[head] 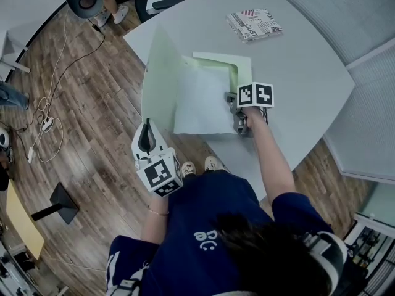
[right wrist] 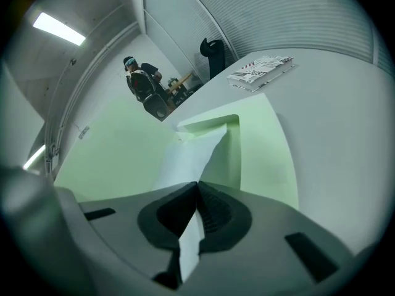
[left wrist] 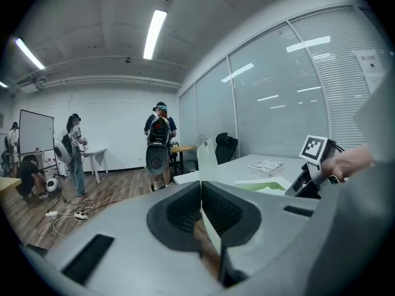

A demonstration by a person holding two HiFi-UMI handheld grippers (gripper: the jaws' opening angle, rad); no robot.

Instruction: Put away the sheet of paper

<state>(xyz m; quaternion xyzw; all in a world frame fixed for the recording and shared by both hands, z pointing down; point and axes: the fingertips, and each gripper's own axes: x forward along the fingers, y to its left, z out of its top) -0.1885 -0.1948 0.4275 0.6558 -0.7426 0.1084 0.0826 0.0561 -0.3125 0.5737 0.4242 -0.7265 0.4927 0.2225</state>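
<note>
Jaws: both pairs clamped. The left gripper [left wrist: 200, 193] jaws pinch the thin edge of the pale green folder [left wrist: 207, 156] cover, which stands upright out of them. The right gripper [right wrist: 197, 193] jaws pinch the near edge of the white sheet of paper [right wrist: 188, 159], which runs forward from between them into the open folder.

Hard to make out:
- In the head view the right jaws sit partly behind that gripper's marker cube [head: 255, 95] and the hand. The grip only reads clearly in the right gripper view.
- The sheet's left edge is hidden behind the raised cover in the head view.
- Can't tell whether the sheet lies flat on the folder's back leaf or hangs just above it.
- The far corner of the sheet meets a green band of the back leaf. Whether it is tucked under anything there is unclear.
- Print on the booklet [head: 253, 23] is too small to read.

Position: the sheet is over the folder's lower leaf on the desk [head: 308, 73], between the raised cover on the left and the right gripper on the right. The booklet is well apart, toward the desk's far edge.

Count: 2 grippers, 1 sheet, 1 folder, 1 booklet. Several people stand in the background of the left gripper view, on a wood floor [head: 92, 103].
</note>
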